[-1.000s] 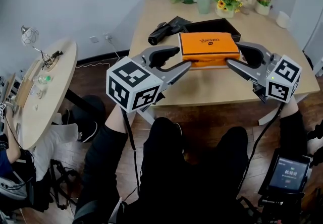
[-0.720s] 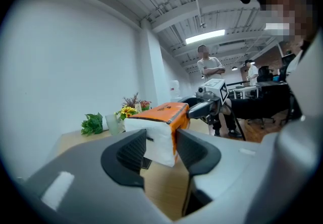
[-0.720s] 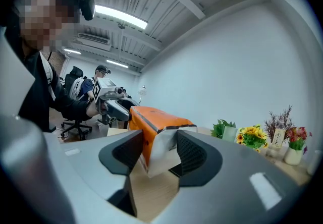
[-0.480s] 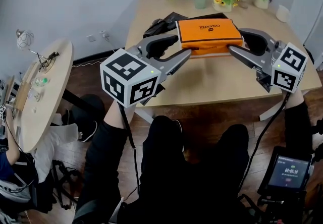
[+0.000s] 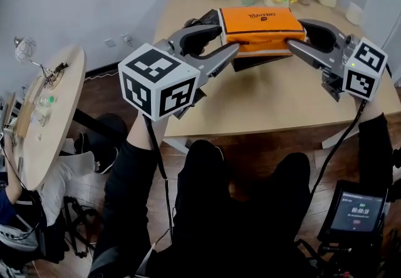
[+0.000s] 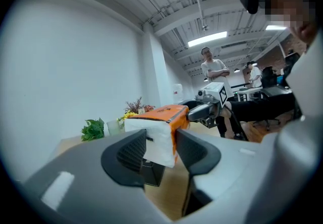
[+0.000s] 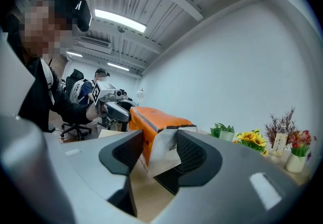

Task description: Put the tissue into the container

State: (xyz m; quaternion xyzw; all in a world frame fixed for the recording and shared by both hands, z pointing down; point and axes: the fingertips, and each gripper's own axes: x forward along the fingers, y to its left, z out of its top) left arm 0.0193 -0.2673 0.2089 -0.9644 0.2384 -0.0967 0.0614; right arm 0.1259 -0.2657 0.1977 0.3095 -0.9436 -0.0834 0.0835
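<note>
We pinch the orange tissue pack (image 5: 263,23) at both ends, left gripper (image 5: 227,37) and right gripper (image 5: 296,34) clamped on it. It hangs over the table (image 5: 269,101) (black container (image 5: 247,61) just beneath).

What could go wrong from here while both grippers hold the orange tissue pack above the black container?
1. The left gripper and right gripper each pinch only one end of the orange tissue pack, so its soft wrapper might slip out or tear.
2. In the head view the pack hides most of the black container, so it might be lowered onto the rim rather than inside.
</note>
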